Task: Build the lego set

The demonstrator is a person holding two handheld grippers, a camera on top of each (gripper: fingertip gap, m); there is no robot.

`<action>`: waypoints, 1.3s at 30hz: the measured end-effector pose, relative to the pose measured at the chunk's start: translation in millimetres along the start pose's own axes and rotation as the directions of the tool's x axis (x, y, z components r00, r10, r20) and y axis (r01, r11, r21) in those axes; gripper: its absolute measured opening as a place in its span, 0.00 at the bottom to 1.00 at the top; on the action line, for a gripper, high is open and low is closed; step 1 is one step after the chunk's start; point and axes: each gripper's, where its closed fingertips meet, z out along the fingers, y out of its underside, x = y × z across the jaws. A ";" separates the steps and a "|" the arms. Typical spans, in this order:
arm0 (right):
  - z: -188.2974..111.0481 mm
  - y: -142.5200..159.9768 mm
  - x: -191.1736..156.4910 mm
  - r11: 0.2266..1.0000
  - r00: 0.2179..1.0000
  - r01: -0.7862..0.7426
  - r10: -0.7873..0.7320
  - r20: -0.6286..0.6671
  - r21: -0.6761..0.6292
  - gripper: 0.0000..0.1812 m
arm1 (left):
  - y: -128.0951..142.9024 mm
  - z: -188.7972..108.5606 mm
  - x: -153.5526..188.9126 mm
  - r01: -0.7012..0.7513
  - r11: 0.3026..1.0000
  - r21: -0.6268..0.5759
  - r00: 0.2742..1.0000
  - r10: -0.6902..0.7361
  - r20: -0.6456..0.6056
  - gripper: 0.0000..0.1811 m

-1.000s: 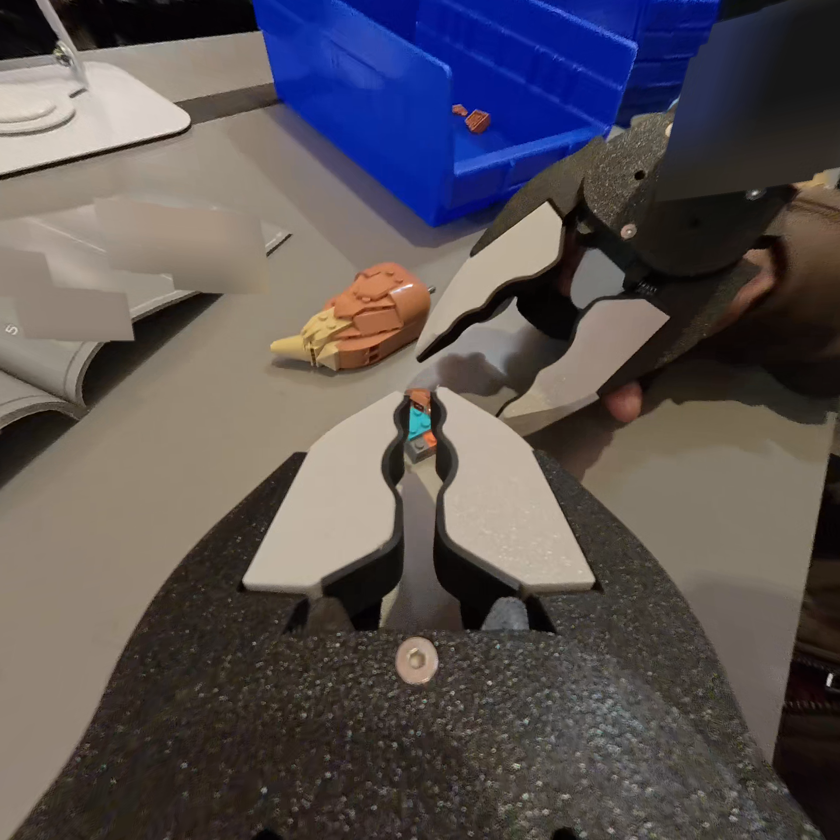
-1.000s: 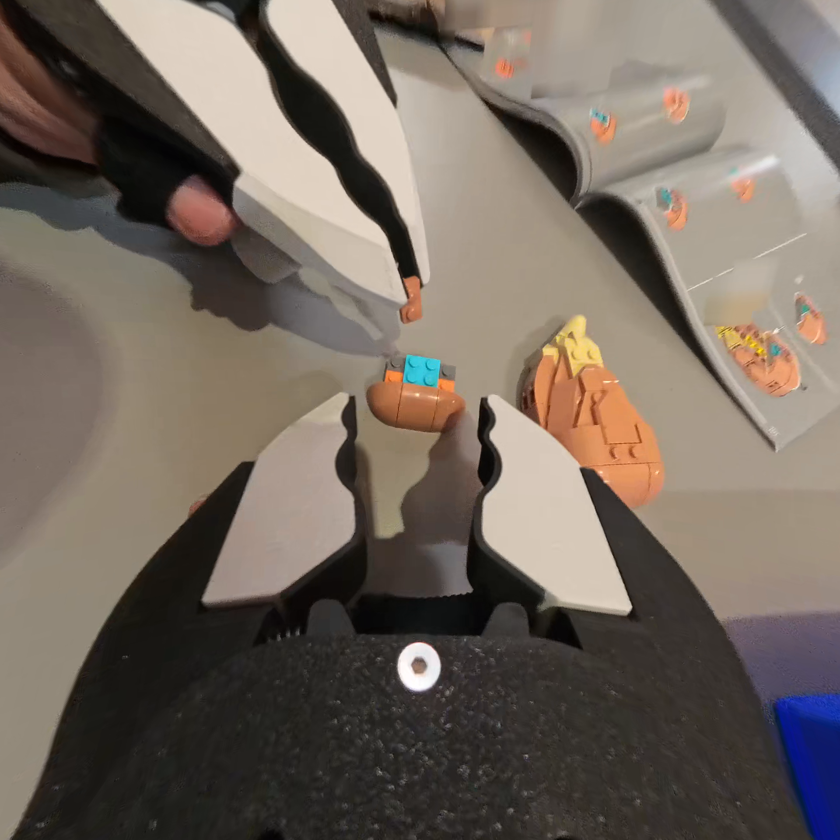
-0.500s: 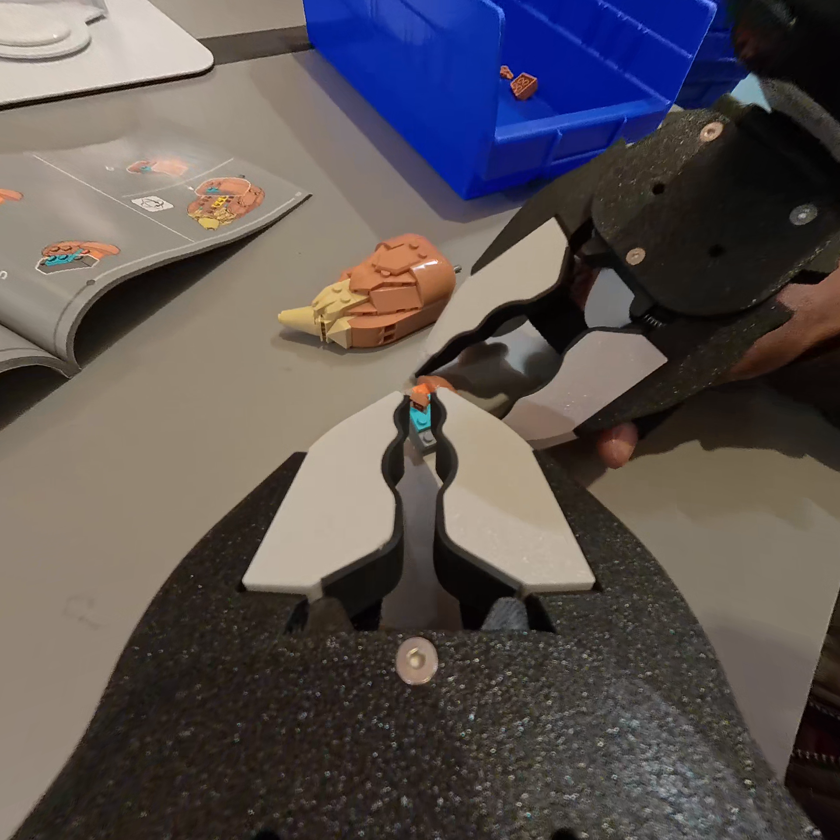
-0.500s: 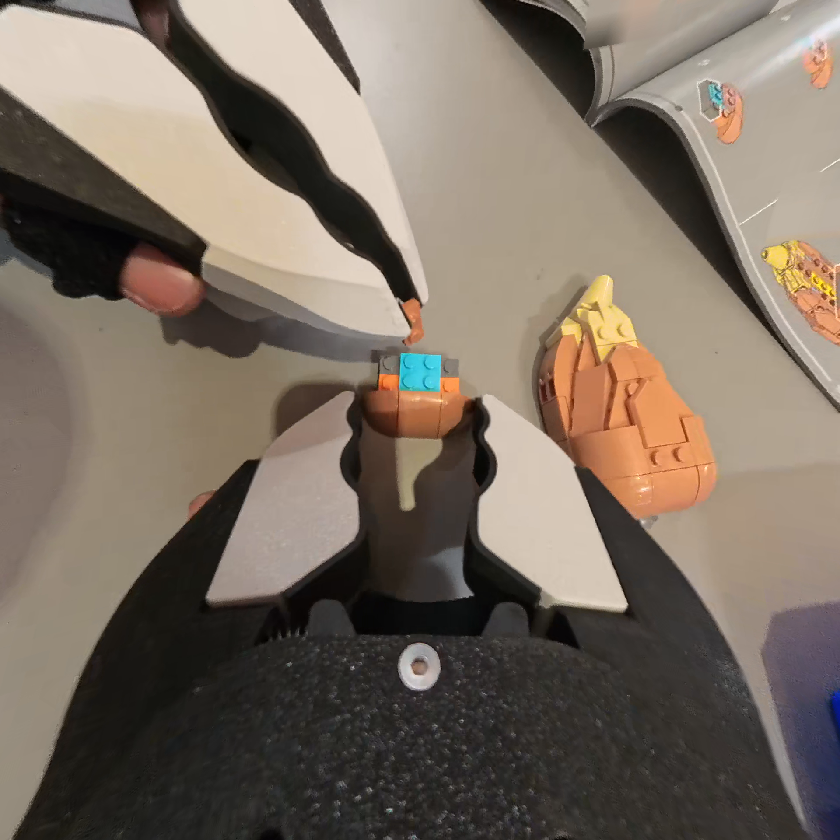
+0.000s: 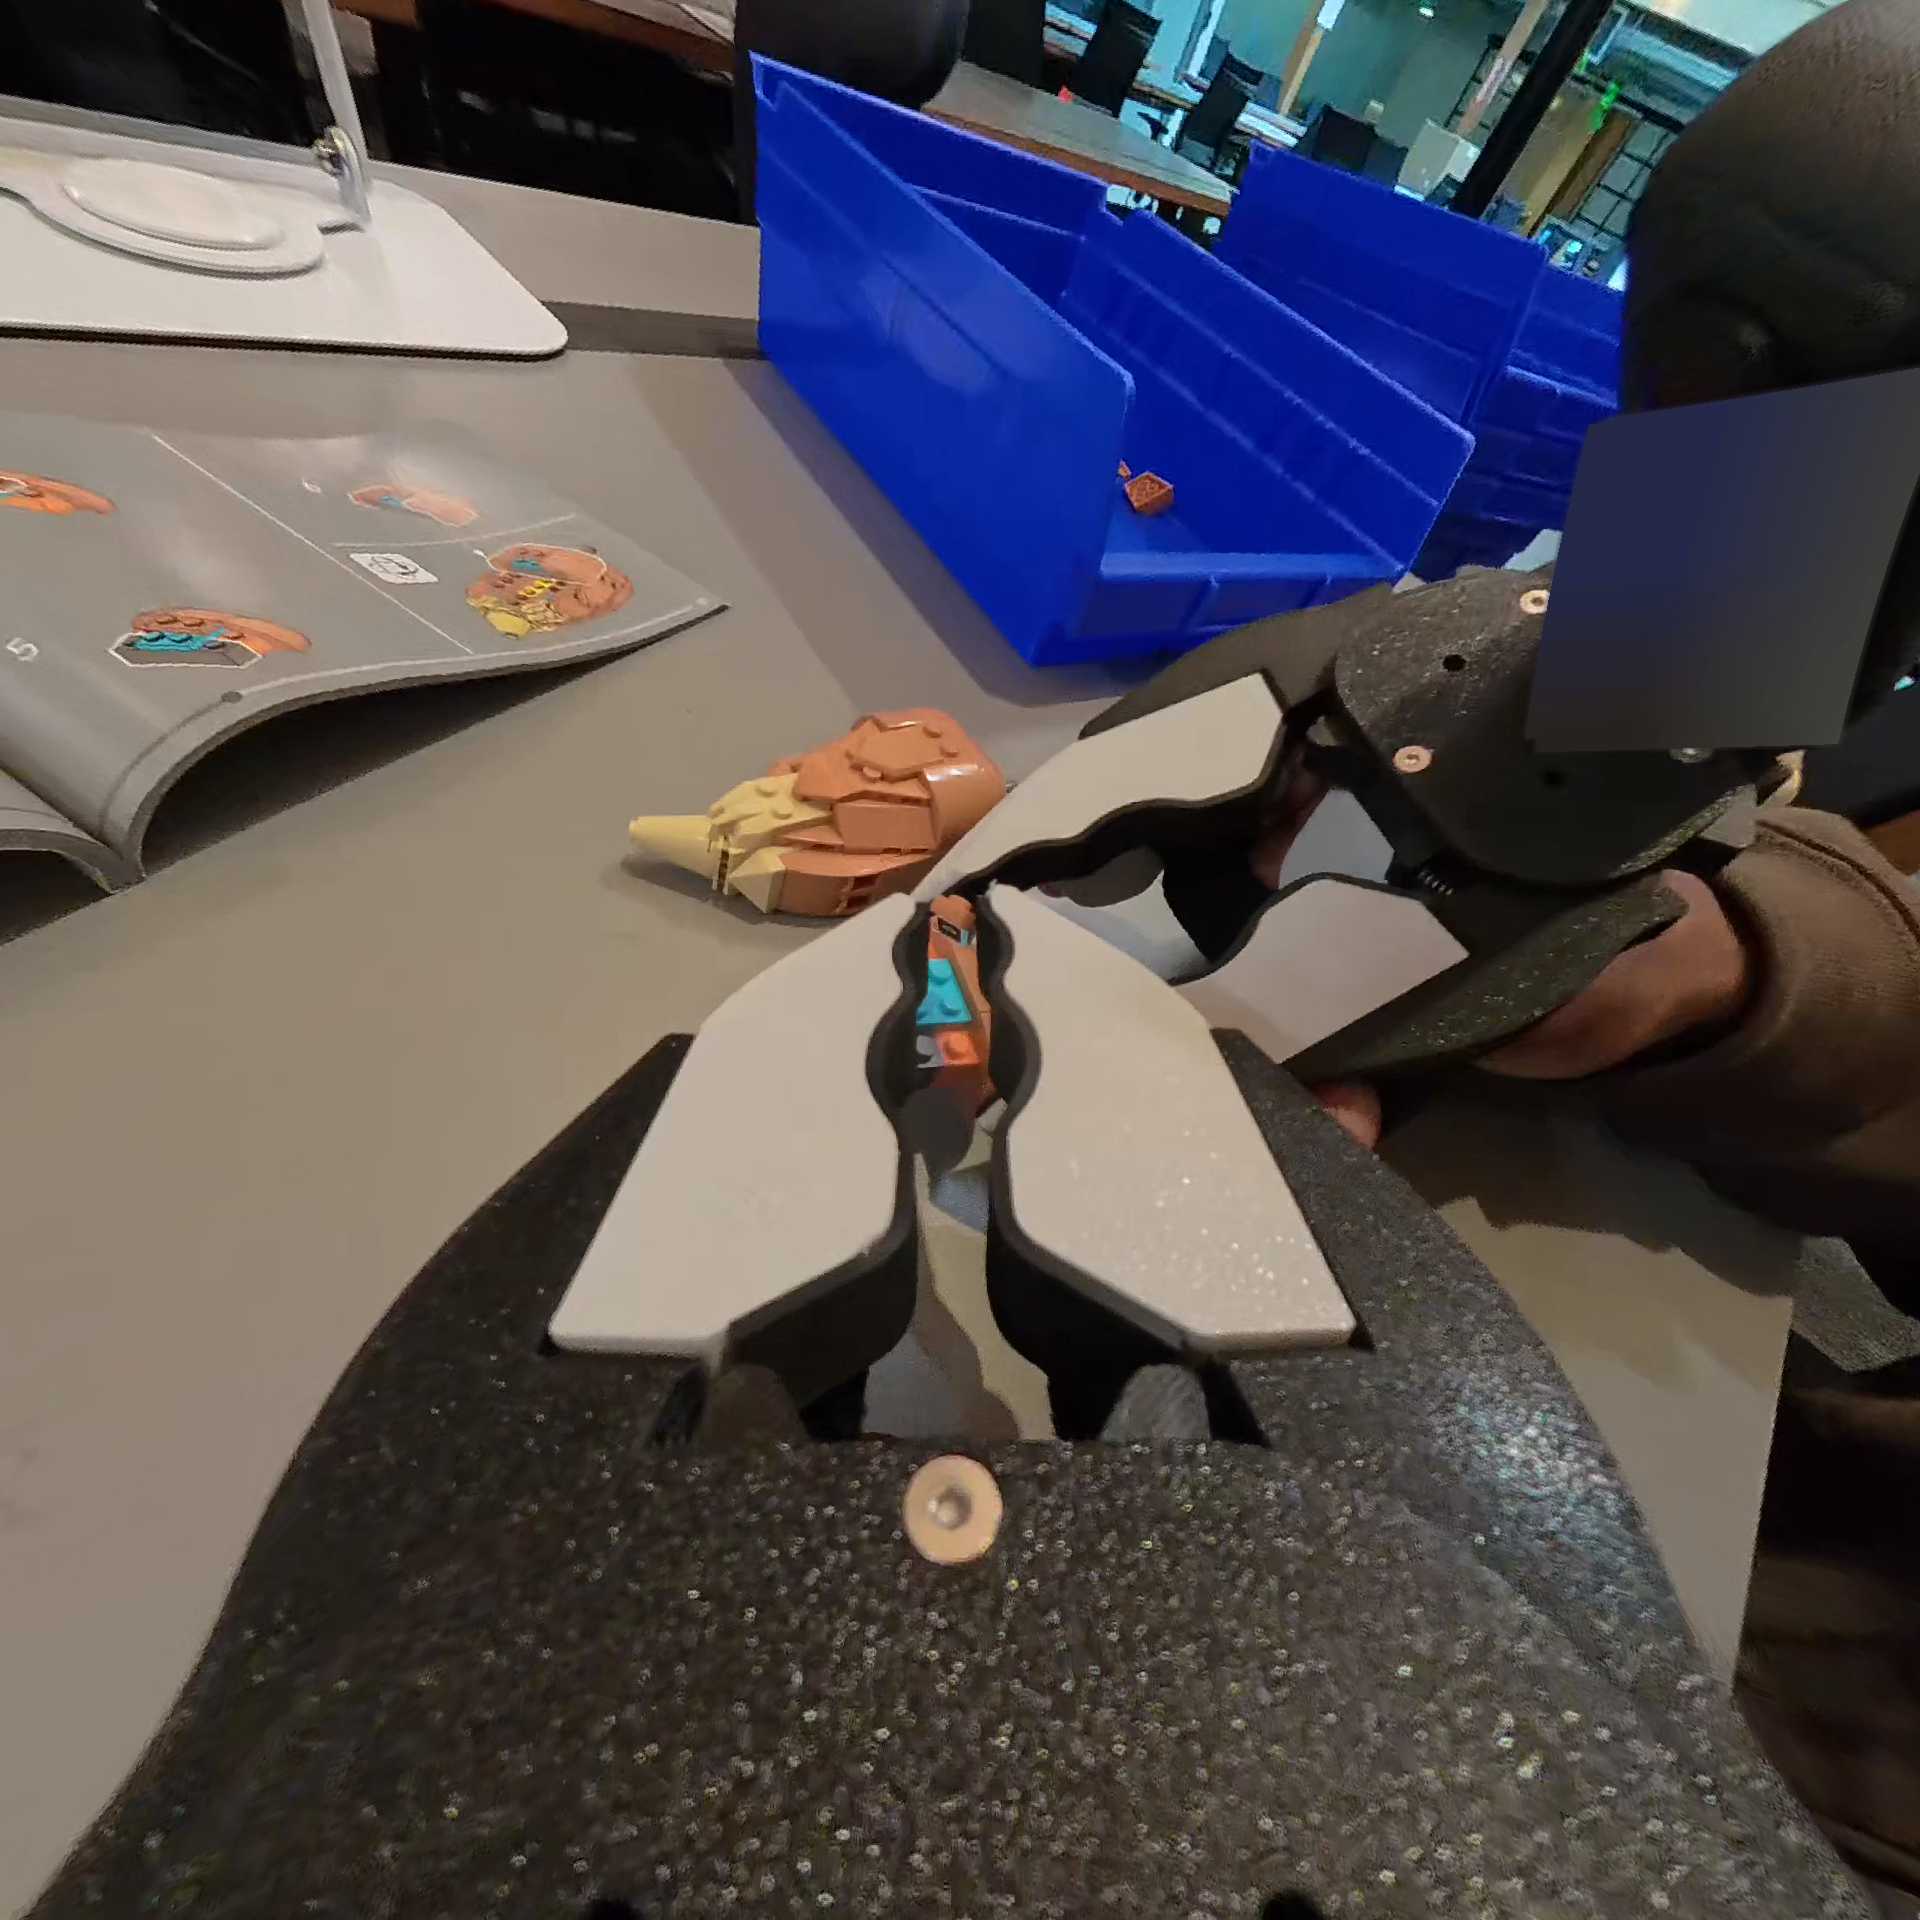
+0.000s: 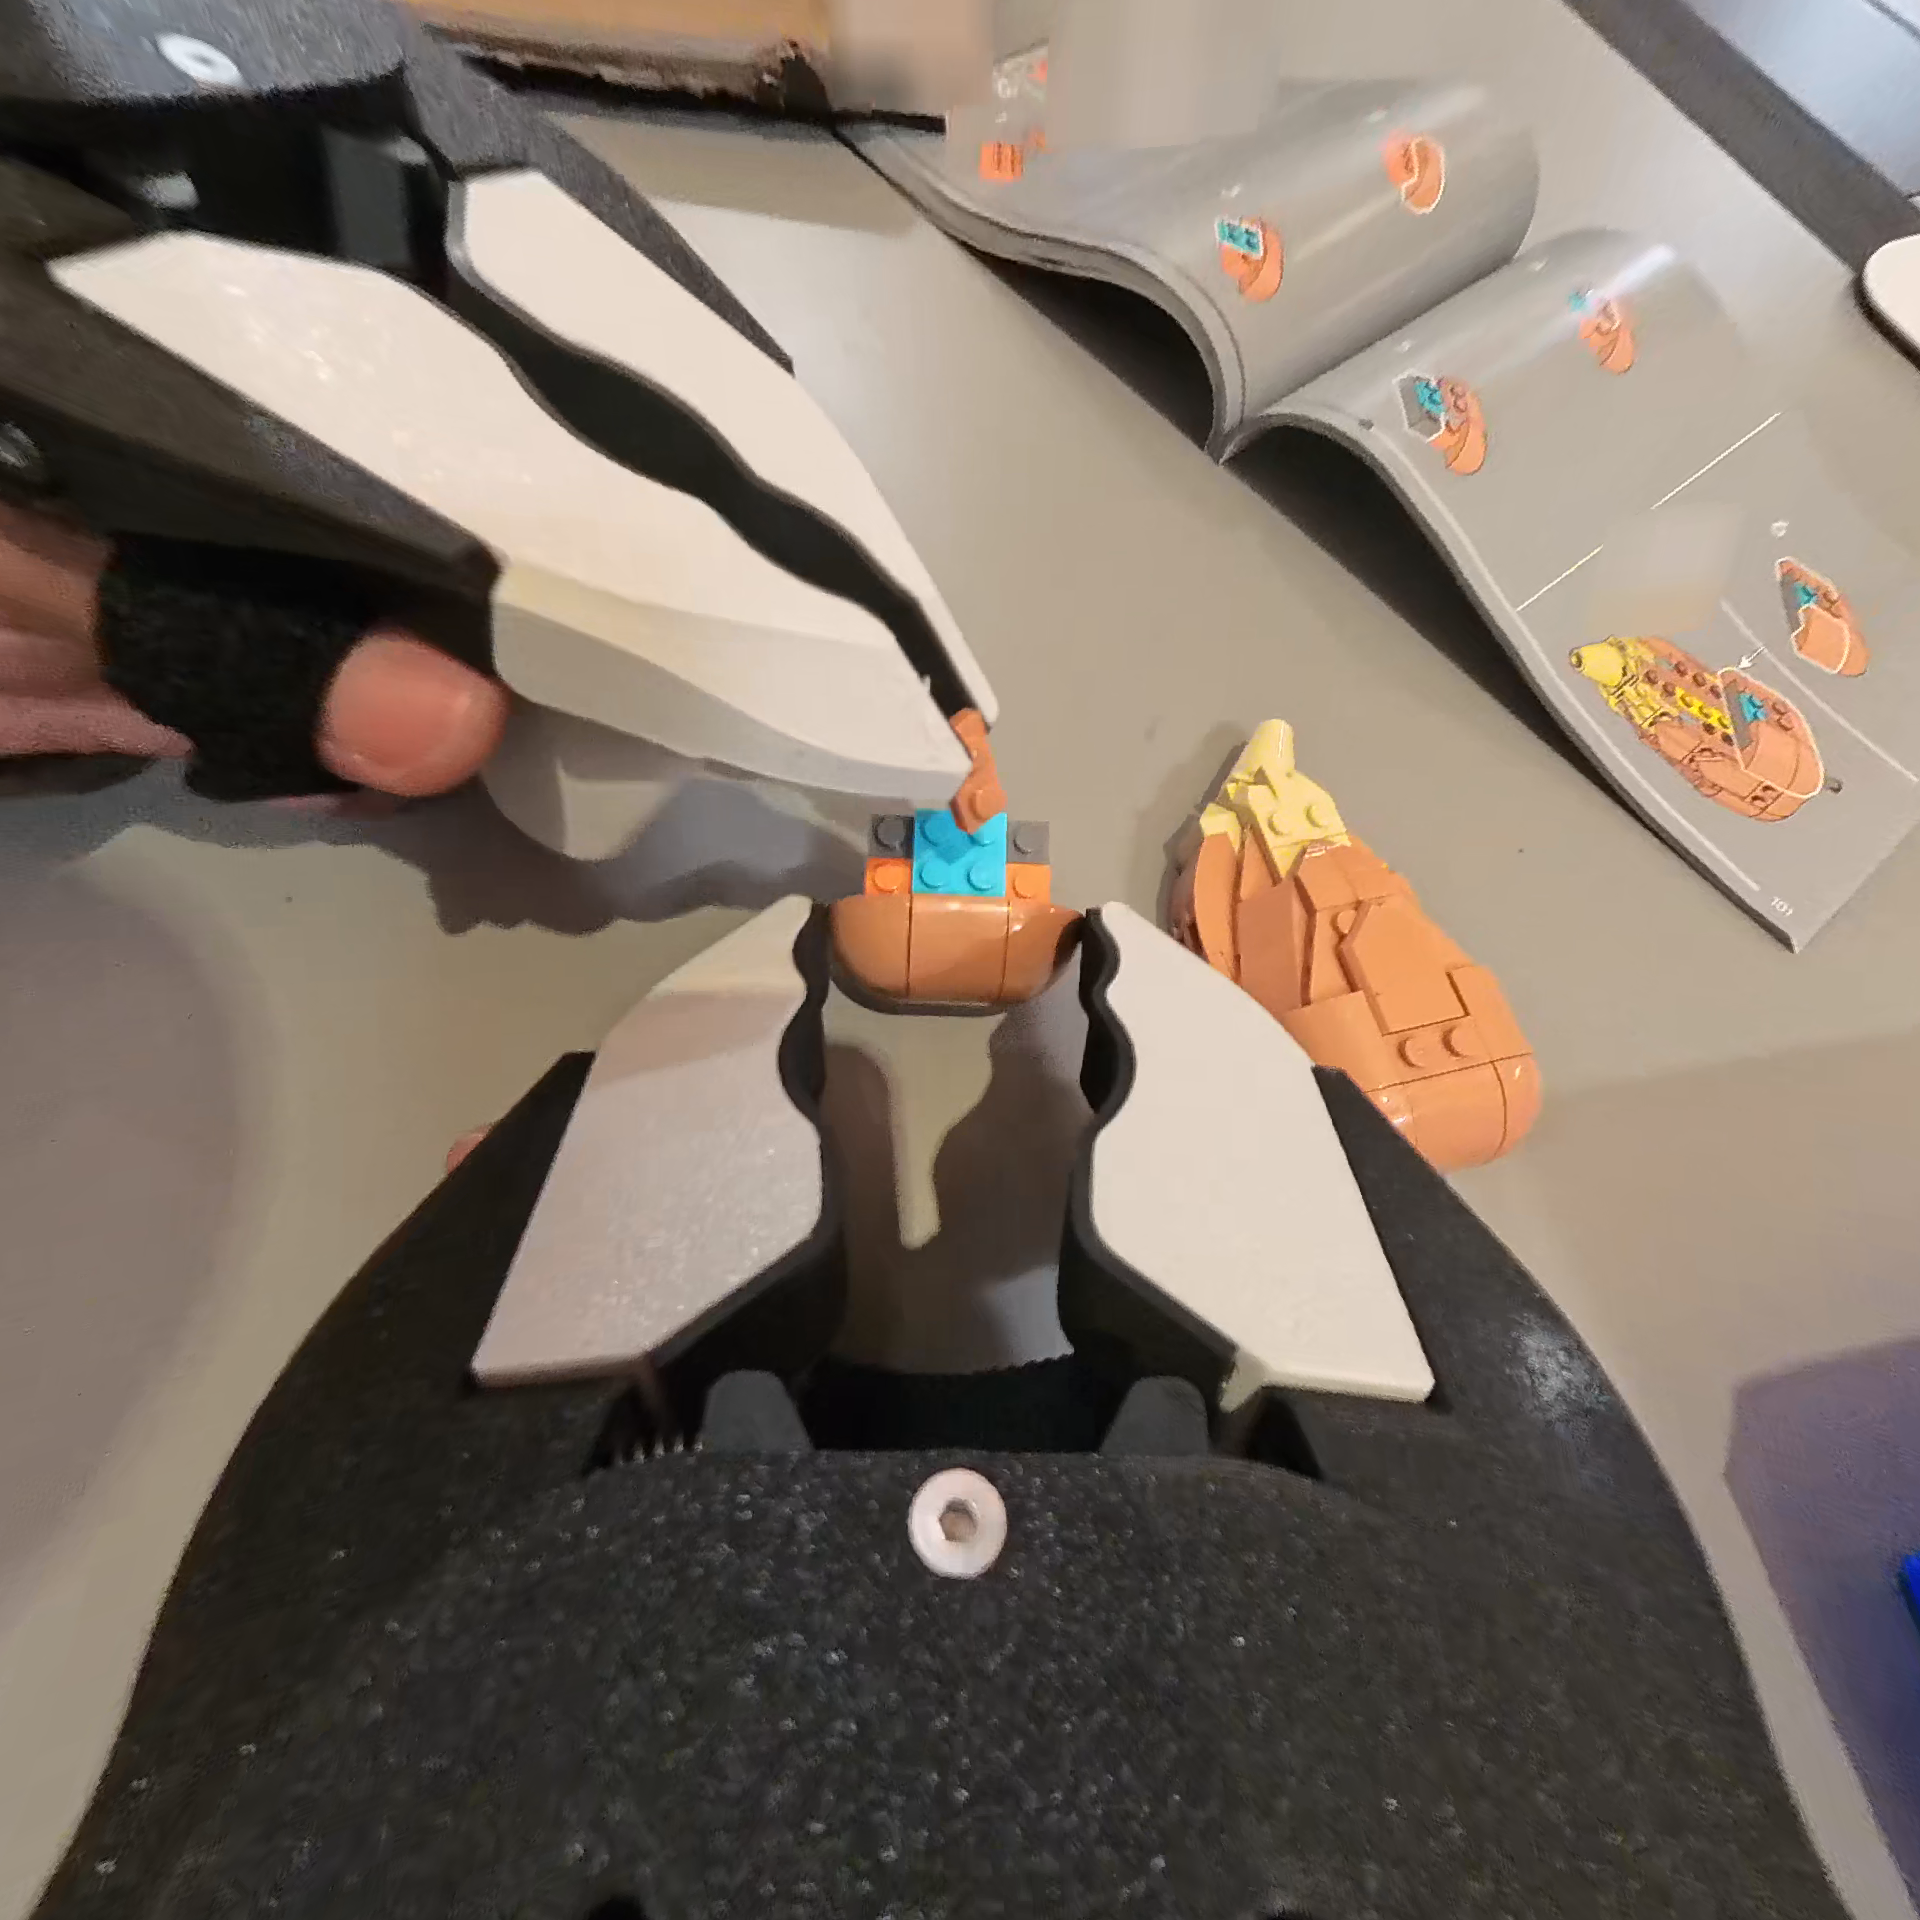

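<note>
My right gripper (image 6: pixel 951 920) is shut on a small rounded brown sub-assembly (image 6: pixel 951 961) topped with a blue plate and orange and grey studs, holding it by its two sides. My left gripper (image 5: pixel 954 904) is shut on a small orange piece (image 6: pixel 977 774) at its tips. It reaches in from the upper left of the right wrist view (image 6: pixel 966 727), and the piece touches the far edge of the blue plate. In the left wrist view the sub-assembly (image 5: pixel 948 997) shows through the gap between my left fingers, and the right gripper's fingers (image 5: pixel 1132 790) come in from the right.
A larger brown and tan build (image 5: pixel 852 810) (image 6: pixel 1351 987) lies on the grey table just beyond. An open instruction booklet (image 5: pixel 312 582) (image 6: pixel 1558 416) lies at the left. Blue bins (image 5: pixel 935 364) stand behind, one with brown bricks (image 5: pixel 1148 488). A white stand base (image 5: pixel 260 270) is at the far left. The tips of both grippers are at nearly the same place. From the right gripper's tips to the white stand base (image 5: pixel 260 270) is close to 35 cm.
My right gripper moved forward around the sub-assembly and closed on it. My left gripper lowered the orange piece onto the blue plate.
</note>
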 end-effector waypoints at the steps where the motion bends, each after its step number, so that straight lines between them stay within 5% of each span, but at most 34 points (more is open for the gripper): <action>1: -0.6 -2.2 -0.5 1.000 1.000 -0.005 0.005 0.000 0.013 0.26 | -0.2 -0.1 -0.2 0.000 1.000 0.005 1.000 0.000 0.006 0.05; 25: -14.0 -19.2 0.3 0.991 0.997 0.067 -0.063 -0.036 0.112 0.26 | -5.5 -11.7 10.1 -0.237 0.971 -0.034 0.968 0.239 0.079 0.08; 32: -18.9 -22.5 -14.4 0.977 0.986 0.153 -0.161 0.046 0.147 0.26 | -16.0 -27.0 20.1 -0.475 0.879 -0.042 0.862 0.455 -0.223 0.13; 39: -19.8 -21.5 -23.8 0.964 0.970 0.219 -0.232 0.076 0.149 0.26 | -4.8 -30.8 25.9 -0.585 0.807 -0.085 0.731 0.478 -0.487 0.15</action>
